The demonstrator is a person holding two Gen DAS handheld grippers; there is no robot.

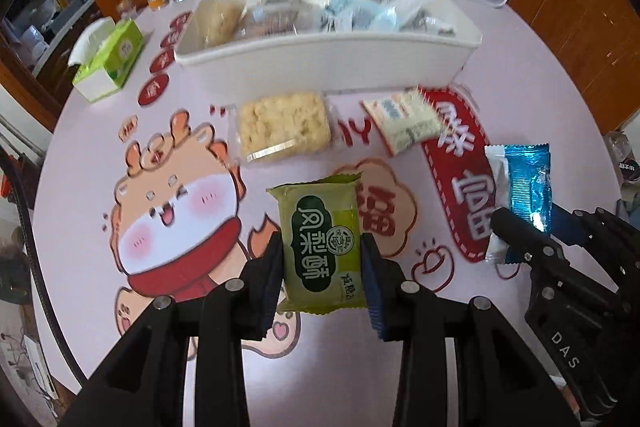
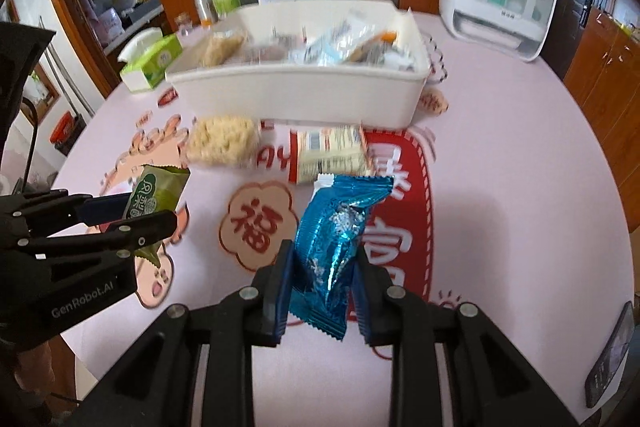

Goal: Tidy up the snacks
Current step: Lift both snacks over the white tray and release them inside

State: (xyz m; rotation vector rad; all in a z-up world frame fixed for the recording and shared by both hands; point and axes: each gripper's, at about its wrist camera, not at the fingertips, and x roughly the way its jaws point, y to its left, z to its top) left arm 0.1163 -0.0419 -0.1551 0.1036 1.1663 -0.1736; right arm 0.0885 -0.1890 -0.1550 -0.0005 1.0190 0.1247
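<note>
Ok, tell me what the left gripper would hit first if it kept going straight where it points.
Probably the clear-wrapped rice cracker lying on the table, with the white bin beyond; the left gripper already holds the green pastry packet. Depth is unclear.

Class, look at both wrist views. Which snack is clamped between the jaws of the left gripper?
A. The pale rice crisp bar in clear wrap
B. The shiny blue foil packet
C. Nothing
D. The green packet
D: in the left wrist view the left gripper has its jaws pressed on both sides of the green packet; the blue foil packet sits in the right gripper.
</note>
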